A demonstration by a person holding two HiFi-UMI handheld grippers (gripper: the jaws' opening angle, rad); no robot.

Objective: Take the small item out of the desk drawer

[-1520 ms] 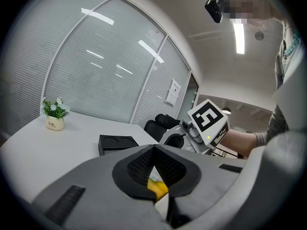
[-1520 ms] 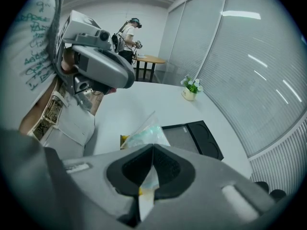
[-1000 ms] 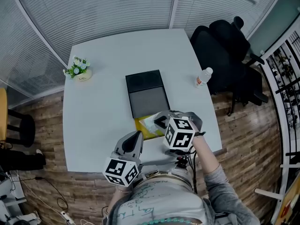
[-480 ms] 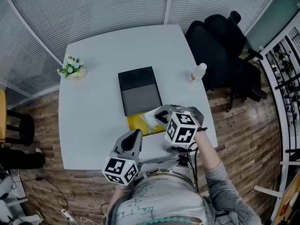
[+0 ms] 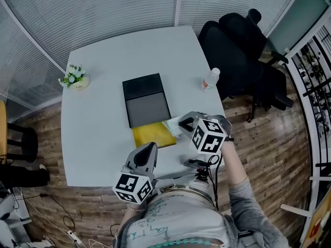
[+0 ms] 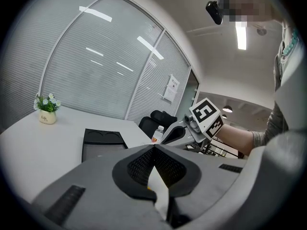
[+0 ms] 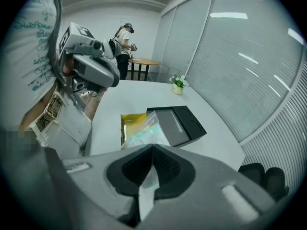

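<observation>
The small item (image 7: 144, 133), a clear plastic packet with something pale inside, was pinched by one edge in the right tongs (image 7: 152, 147), whose jaws were clenched on the film. It hung at the right-hand edge of the open drawer (image 5: 150, 136). That drawer, yellow inside, stood pulled out from the near end of a black desk organiser (image 5: 145, 94) on the white tabletop (image 5: 93, 128). Whether the packet's lower end was wholly clear of the drawer wall could not be told. The left tongs (image 6: 154, 147) were also clenched but with nothing between them, held over the near edge of the tabletop, apart from the drawer. The step in hand looked like the lift-out itself: the packet was gripped and nearly or just free of the drawer. The next move probably called for carrying it sideways over a bare stretch of tabletop to the right, keeping short of the water bottle (image 5: 210, 79). There the jaws would only need to part once the packet rested flat. A thin, limp film gripped by its edge could slip or swing, so a steady pace seemed wise.
</observation>
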